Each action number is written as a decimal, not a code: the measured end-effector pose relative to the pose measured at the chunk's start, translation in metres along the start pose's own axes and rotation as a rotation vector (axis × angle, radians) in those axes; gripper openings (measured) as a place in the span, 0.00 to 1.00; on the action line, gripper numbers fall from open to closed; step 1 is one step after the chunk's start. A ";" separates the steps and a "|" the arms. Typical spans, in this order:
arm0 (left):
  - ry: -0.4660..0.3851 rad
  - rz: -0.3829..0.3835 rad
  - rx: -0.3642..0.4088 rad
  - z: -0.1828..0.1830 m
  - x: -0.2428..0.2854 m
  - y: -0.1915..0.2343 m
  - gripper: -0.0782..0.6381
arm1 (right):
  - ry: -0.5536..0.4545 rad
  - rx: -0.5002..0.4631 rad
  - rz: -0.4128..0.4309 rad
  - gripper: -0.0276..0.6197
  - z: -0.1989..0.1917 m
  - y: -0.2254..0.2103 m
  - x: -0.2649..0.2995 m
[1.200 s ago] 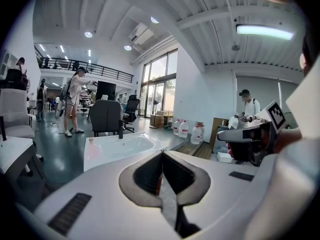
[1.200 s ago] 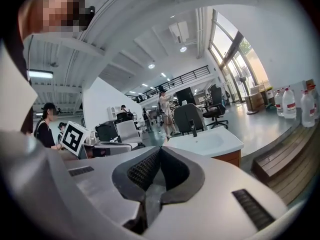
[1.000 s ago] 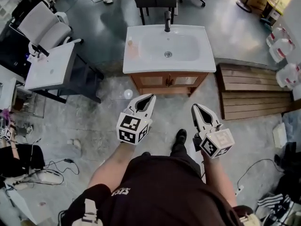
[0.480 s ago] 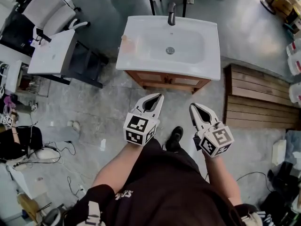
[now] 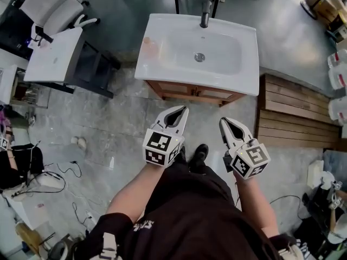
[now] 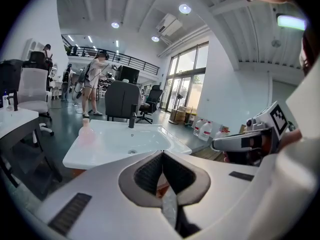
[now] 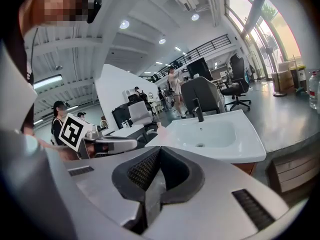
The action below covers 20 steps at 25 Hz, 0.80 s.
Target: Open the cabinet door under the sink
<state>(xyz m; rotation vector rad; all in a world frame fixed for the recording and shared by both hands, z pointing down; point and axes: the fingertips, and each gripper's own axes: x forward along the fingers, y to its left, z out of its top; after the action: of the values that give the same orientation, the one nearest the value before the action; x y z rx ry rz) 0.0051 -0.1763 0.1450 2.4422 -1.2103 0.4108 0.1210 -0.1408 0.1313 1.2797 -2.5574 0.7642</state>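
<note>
L gripper [image 5: 184,109], R gripper [image 5: 222,121]: jaws pressed together; cabinet door [image 5: 179,89] prob. shut.

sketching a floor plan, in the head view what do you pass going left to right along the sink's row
white side table → pink bottle → faucet → wooden pallet

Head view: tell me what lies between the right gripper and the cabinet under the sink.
Nothing but bare grey floor lies between the right gripper and the cabinet; no object stands in that stretch. The head view shows it.
</note>
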 end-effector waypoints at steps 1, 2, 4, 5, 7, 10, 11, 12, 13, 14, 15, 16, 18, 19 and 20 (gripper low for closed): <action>-0.002 -0.007 0.004 -0.002 -0.001 0.004 0.13 | 0.001 0.005 -0.004 0.07 -0.002 0.002 0.006; -0.002 -0.014 0.013 -0.005 0.000 0.008 0.13 | -0.002 0.009 -0.005 0.07 -0.004 0.003 0.013; 0.011 -0.016 0.026 -0.016 0.003 0.018 0.13 | -0.015 0.014 -0.006 0.07 -0.009 0.005 0.029; 0.019 -0.010 0.021 -0.022 0.004 0.024 0.13 | -0.021 0.019 -0.005 0.07 -0.011 0.006 0.037; 0.033 0.008 0.003 -0.031 0.005 0.031 0.13 | -0.029 0.030 0.003 0.07 -0.014 0.006 0.048; 0.064 0.029 -0.004 -0.044 0.009 0.031 0.13 | -0.031 0.040 0.018 0.07 -0.022 0.001 0.055; 0.072 0.035 -0.004 -0.047 0.012 0.031 0.13 | -0.030 0.044 0.025 0.07 -0.025 -0.003 0.056; 0.077 0.043 -0.002 -0.050 0.016 0.030 0.13 | -0.032 0.047 0.034 0.07 -0.028 -0.007 0.058; 0.080 0.052 0.002 -0.052 0.021 0.030 0.13 | -0.038 0.046 0.045 0.07 -0.031 -0.012 0.059; 0.083 0.061 0.010 -0.055 0.026 0.028 0.13 | -0.044 0.043 0.055 0.07 -0.034 -0.016 0.060; 0.088 0.070 0.019 -0.060 0.030 0.025 0.13 | -0.046 0.039 0.063 0.07 -0.041 -0.020 0.059; 0.095 0.079 0.026 -0.065 0.033 0.021 0.13 | -0.043 0.038 0.068 0.07 -0.049 -0.026 0.057; 0.106 0.099 0.024 -0.076 0.041 0.015 0.13 | -0.027 0.044 0.073 0.07 -0.067 -0.038 0.053; 0.110 0.108 0.014 -0.082 0.045 0.014 0.13 | -0.018 0.047 0.072 0.07 -0.075 -0.044 0.051; 0.117 0.115 0.003 -0.088 0.049 0.013 0.13 | -0.009 0.046 0.070 0.07 -0.082 -0.048 0.049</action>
<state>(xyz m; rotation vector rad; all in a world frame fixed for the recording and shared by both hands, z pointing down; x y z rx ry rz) 0.0158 -0.1771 0.2458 2.3227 -1.3037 0.5796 0.1237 -0.1560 0.2376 1.2157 -2.6189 0.8374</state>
